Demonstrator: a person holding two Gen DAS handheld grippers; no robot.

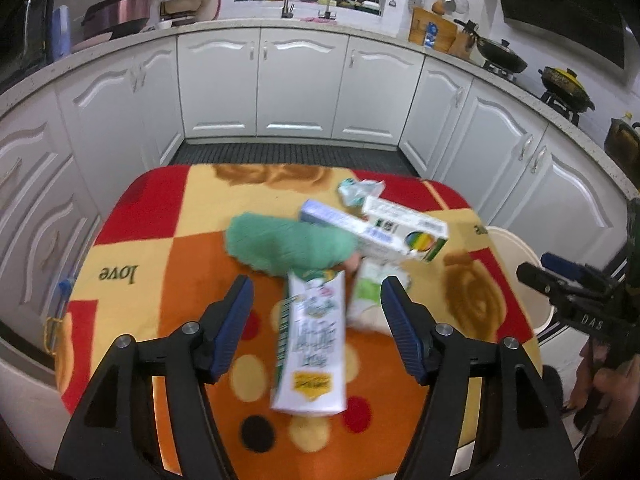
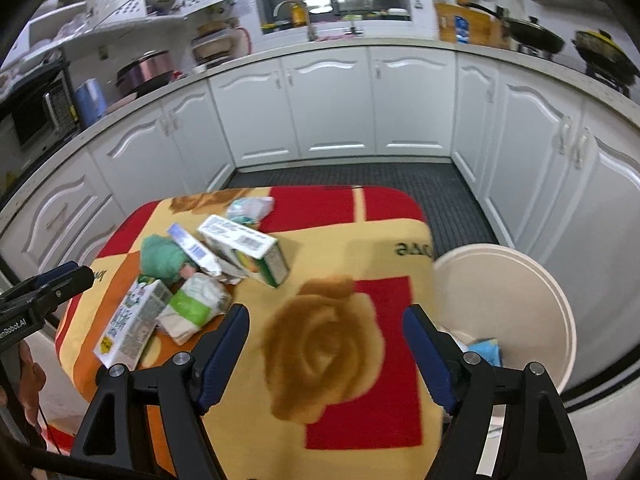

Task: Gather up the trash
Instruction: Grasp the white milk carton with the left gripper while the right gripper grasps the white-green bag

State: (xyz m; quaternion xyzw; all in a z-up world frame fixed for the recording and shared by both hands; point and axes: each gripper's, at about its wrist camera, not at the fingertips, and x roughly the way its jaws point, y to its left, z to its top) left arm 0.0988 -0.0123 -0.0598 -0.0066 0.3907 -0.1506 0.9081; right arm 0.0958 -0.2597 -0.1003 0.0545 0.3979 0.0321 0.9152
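Left wrist view: the left gripper (image 1: 316, 300) is spread wide above the desk (image 1: 168, 216), nothing pinched. A white milk carton (image 1: 312, 348) lies between its fingers, with a green cloth (image 1: 288, 244) and a long box (image 1: 376, 228) just behind.

Right wrist view: the right gripper (image 2: 324, 344) is spread too, empty, over the blanket's rose. The trash pile (image 2: 192, 276) sits left, and the white bin (image 2: 504, 308) is beside the desk on the right, with a blue wrapper (image 2: 486, 350) inside.
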